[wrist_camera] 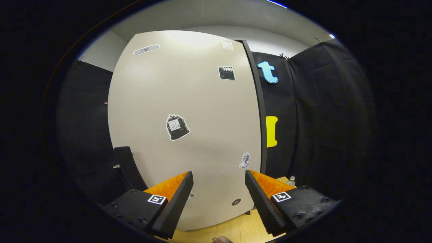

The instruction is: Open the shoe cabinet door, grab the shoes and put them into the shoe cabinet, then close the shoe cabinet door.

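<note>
Here the claw gapes open, empty, facing the tall upright cabinet door just ahead.

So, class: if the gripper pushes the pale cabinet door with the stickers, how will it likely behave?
The cabinet door looks like a flat rigid panel, so it probably swings rather than bends. Its smooth face may let the fingers slide. The gripper is open, touching nothing.

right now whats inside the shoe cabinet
Cannot be seen: the tall beige sticker-covered cabinet door covers the inside. The open hand-held gripper hangs just before it, holding nothing.
</note>
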